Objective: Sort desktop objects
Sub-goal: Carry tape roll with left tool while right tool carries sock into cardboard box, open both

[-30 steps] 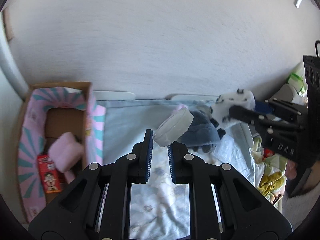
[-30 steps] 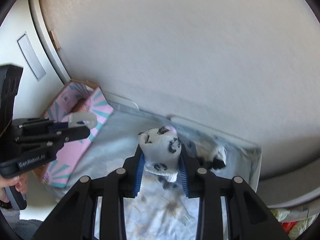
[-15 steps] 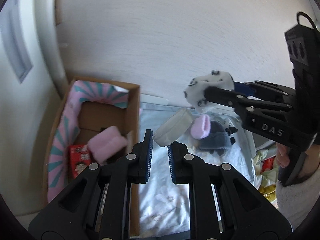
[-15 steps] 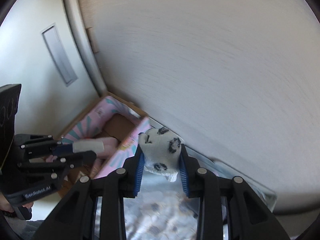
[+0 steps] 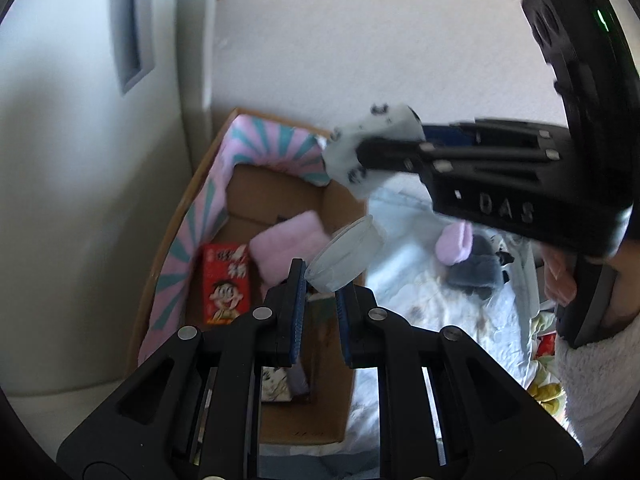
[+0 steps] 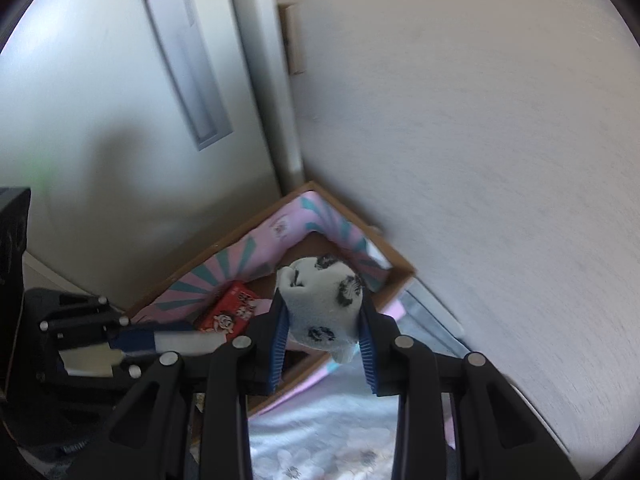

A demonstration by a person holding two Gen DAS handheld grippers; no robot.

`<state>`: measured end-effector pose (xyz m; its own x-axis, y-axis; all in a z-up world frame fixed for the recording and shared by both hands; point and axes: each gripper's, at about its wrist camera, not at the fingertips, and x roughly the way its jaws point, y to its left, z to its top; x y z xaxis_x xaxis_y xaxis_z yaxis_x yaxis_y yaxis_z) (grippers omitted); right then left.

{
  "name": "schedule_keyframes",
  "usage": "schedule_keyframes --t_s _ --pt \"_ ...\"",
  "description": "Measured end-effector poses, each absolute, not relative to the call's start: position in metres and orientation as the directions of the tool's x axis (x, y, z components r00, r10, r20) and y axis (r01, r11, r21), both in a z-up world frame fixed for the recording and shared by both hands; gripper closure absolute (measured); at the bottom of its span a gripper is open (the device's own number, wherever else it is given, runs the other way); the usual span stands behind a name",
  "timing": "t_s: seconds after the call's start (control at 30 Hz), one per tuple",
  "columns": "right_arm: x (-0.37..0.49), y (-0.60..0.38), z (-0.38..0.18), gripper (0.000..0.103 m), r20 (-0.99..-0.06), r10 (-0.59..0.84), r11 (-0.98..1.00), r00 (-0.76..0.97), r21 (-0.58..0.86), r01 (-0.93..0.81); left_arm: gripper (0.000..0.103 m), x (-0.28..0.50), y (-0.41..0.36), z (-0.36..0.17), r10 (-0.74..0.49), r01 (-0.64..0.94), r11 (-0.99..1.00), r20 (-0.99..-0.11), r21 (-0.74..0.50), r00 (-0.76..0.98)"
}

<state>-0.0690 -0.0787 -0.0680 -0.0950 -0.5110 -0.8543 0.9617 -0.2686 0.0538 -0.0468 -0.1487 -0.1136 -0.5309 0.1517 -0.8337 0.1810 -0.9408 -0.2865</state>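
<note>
The left gripper point(image 5: 320, 280) is clamped on the rim of a shallow translucent plastic lid point(image 5: 347, 256), which tilts up and to the right from the blue-padded fingertips point(image 5: 298, 276). It hangs above the near right part of an open cardboard box point(image 5: 180, 216) whose flaps are printed with pink and teal rays. The right gripper point(image 6: 322, 312), its jaws set wider, is closed on a white sock with black blotches point(image 6: 320, 300), the fabric bulging out above and below the pads; in the left wrist view the sock point(image 5: 368, 152) is carried over the box's far right corner.

Inside the box lie a red snack packet with a cartoon face point(image 5: 226, 284) and a folded pink fuzzy item point(image 5: 286, 248), touching one another on the box floor. Just right of the box, a pale blue flowered cloth point(image 5: 460, 316) covers the surface, and on it rest a grey plush piece point(image 5: 476, 268) and a pink plush piece point(image 5: 454, 242), pressed together. The box sits in a corner, between a textured off-white wall point(image 6: 480, 140) and a smooth pale door with a recessed panel point(image 6: 188, 80).
</note>
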Motion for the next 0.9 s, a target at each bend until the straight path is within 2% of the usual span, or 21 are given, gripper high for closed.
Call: schedule_keyframes --t_s 0.5,0.9 --pt "-0.054 -0.114 -0.124 0.073 -0.914 -0.405 -0.19 -0.009 0.074 0.979 0.09 -0.029 -0.147 -0.149 0.166 0.222 -0.929 -0.868 -0.297 -0.468" --pt "-0.055 -0.116 -0.132 0.073 -0.923 -0.384 -0.195 0.008 0.089 0.977 0.09 -0.032 -0.142 -0.158 0.157 0.211 -0.938 -0.88 -0.274 -0.448"
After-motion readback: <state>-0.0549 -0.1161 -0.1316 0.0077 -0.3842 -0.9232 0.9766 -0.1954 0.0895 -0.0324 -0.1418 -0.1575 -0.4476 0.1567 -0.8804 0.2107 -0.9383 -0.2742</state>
